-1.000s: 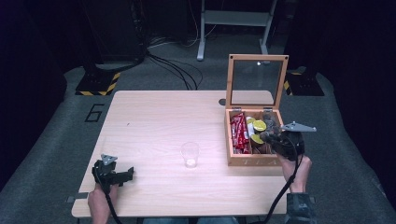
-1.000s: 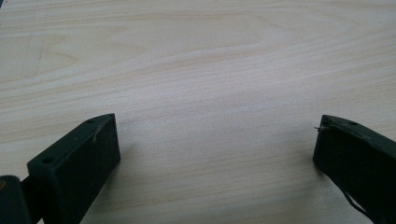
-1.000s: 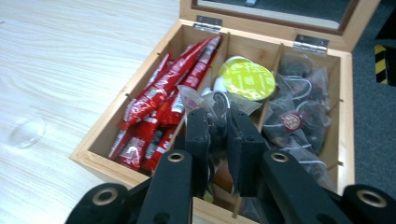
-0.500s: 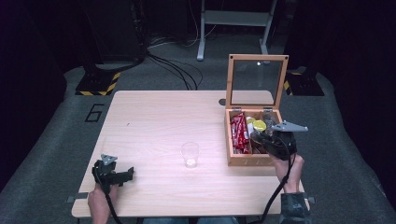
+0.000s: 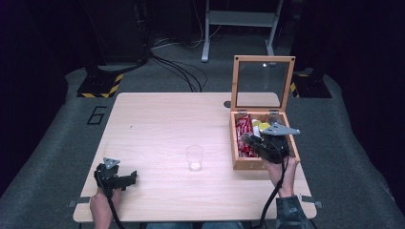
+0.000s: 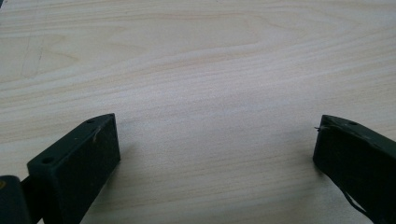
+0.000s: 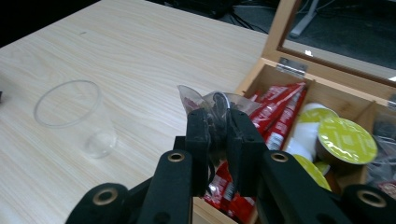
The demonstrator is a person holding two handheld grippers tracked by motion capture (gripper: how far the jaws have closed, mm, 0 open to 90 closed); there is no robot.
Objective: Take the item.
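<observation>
My right gripper is shut on a small clear plastic sachet with dark contents, which sticks up above the closed jaws. In the high view the right gripper hovers over the left part of an open wooden box, pointing left. A clear plastic cup stands upright and empty on the table to the left of the box, and the same cup lies left of the jaws. My left gripper rests open on the near left of the table; the left gripper has bare wood between its jaws.
The box holds red packets and yellow-green capsules. Its glass lid stands upright at the back. The pale wooden table stretches wide between cup and left gripper. Dark floor and cables lie beyond.
My right gripper has moved left across the box toward its left wall, carrying the sachet. The left gripper and the cup have stayed put.
</observation>
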